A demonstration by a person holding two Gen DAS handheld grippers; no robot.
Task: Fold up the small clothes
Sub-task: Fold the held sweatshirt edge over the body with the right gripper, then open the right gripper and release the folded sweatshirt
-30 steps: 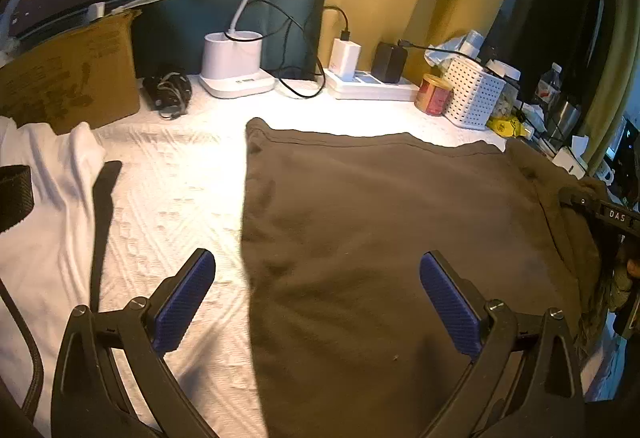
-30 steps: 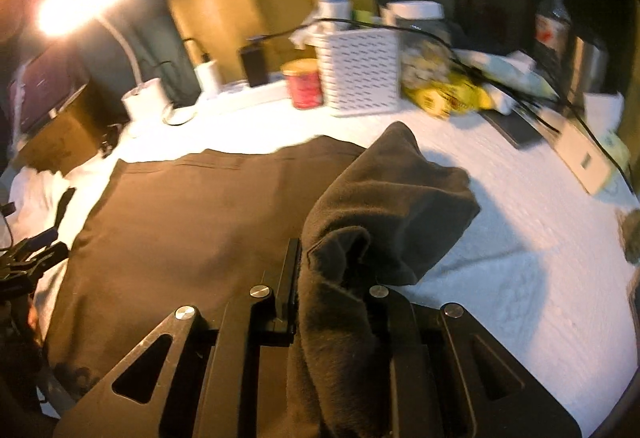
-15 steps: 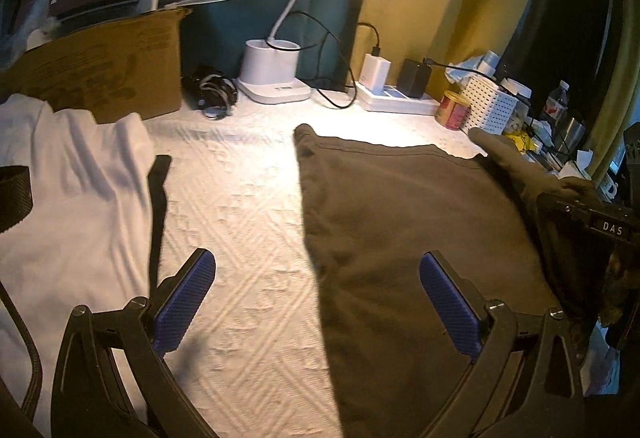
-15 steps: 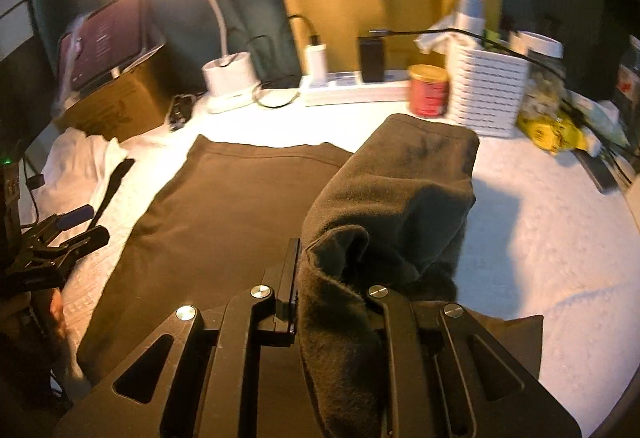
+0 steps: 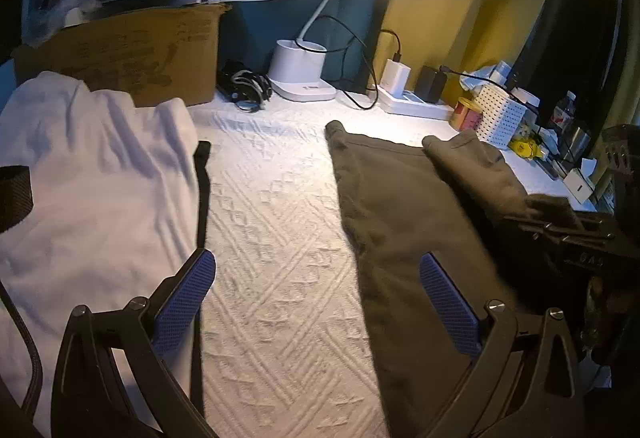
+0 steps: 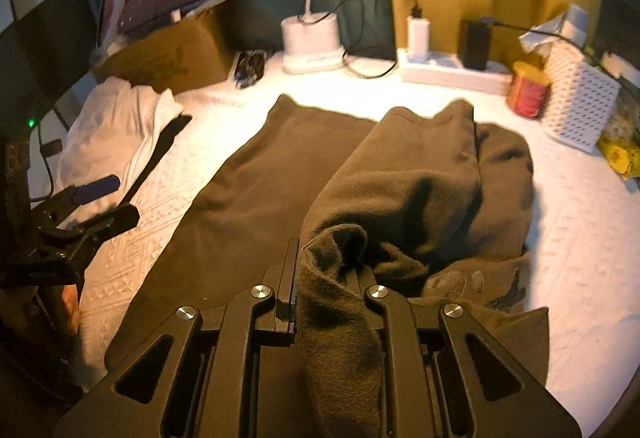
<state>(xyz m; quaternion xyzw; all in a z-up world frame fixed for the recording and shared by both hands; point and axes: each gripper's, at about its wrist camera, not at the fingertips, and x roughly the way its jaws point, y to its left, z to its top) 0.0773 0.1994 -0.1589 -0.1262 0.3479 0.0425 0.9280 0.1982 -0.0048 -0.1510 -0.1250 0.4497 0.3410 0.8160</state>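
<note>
A dark brown garment lies spread on the white textured cover; it also shows in the right wrist view. My right gripper is shut on the garment's right side and holds that part folded over the flat part, toward the left. My right gripper also shows at the right edge of the left wrist view. My left gripper is open and empty above the bare cover, just left of the garment's left edge. It also appears in the right wrist view.
A white garment lies at the left. A cardboard box with a tablet stands behind it. A desk lamp base, power strip, red tin and white perforated basket line the back.
My right gripper has carried the brown garment's right side up and leftward over the flat part. My left gripper has moved left, off the garment and over the bare cover.
</note>
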